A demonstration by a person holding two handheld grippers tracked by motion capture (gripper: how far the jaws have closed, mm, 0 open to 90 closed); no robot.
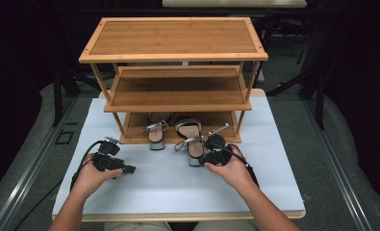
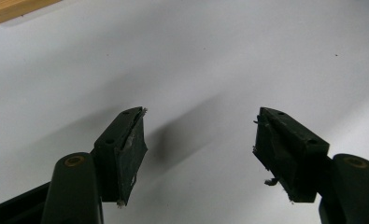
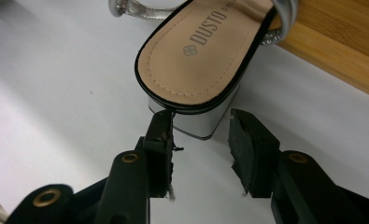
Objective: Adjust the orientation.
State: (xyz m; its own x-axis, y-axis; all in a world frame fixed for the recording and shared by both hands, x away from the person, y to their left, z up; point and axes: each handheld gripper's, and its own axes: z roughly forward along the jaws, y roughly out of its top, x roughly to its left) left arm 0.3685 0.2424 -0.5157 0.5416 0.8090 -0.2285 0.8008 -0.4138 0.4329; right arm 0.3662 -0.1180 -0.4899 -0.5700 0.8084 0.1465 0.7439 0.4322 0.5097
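left gripper: hovering over bare white table, jaws spread wide with nothing between them; in its own view the fingertips are framing only tabletop

left shoe: lying toe-in on the bottom shelf of the wooden rack, heel hanging over the front edge, well apart from both grippers

right shoe: resting half on the bottom shelf, half out over the table, its long axis running from the rack toward the person, block heel nearest the right gripper

right gripper: sitting just behind that heel, jaws partly spread, the pads flanking the silver heel block but not pressing on it, so it is gripping nothing

nearer hand: the right one, lying right at the heel; the left is well off to the side

direction for next move: the shoe is pointing away along the jaws, toward the shelf
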